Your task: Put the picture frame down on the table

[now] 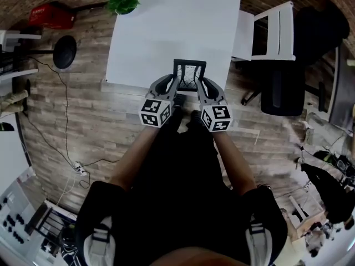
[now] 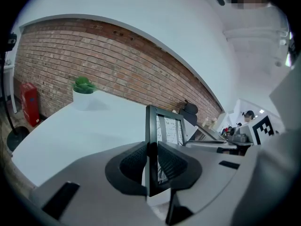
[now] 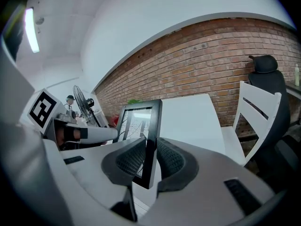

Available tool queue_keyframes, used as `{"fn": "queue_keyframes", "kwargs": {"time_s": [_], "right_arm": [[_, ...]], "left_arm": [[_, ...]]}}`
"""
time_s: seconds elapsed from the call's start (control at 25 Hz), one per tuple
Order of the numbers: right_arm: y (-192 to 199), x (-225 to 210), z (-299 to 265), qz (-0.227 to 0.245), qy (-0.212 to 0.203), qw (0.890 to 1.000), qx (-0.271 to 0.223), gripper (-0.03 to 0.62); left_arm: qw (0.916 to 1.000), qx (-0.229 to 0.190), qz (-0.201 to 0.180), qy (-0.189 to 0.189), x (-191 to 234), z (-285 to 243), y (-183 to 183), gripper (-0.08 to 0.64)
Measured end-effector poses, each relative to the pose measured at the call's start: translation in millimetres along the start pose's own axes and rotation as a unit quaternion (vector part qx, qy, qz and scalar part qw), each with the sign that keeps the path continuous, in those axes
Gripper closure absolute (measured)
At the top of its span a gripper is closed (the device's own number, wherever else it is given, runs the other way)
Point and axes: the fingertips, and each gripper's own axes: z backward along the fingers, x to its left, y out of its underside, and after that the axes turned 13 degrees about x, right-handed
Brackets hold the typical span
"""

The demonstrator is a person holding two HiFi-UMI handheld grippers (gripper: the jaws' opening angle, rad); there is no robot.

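A black picture frame (image 1: 189,75) with a pale print stands upright over the near edge of the white table (image 1: 172,26). My left gripper (image 1: 176,86) is shut on its left side and my right gripper (image 1: 198,86) on its right side. In the left gripper view the frame's black edge (image 2: 152,145) is pinched between the dark ribbed pads (image 2: 135,161). In the right gripper view the frame (image 3: 149,140) is likewise clamped between the pads (image 3: 170,160), glass facing left. Whether the frame's bottom touches the table, I cannot tell.
A potted green plant (image 1: 124,0) stands at the table's far left corner. A white chair (image 1: 266,32) and a black office chair (image 1: 319,37) are right of the table. A red box (image 1: 52,15) and a fan base (image 1: 65,51) sit on the wooden floor at left.
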Motion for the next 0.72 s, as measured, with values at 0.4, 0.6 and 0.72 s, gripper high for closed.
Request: {"fn": "queue_keyframes", "kwargs": {"time_s": [0.4, 0.6, 0.72], "right_arm": [[14.7, -16.7, -36.4, -0.01, 0.014, 0.999, 0.03, 0.523], [23.1, -26.6, -50.0, -0.014, 0.022, 0.999, 0.044, 0.523], [28.3, -32.4, -56.5, -0.016, 0.027, 0.998, 0.051, 0.523]], "left_arm": [[0.9994, 0.033, 0.006, 0.001, 22.7, -34.7, 14.7, 0.482], [0.9986, 0.052, 0.008, 0.001, 29.0, -51.1, 24.9, 0.482], [0.998, 0.062, 0.008, 0.003, 31.2, -60.1, 30.2, 0.482]]}}
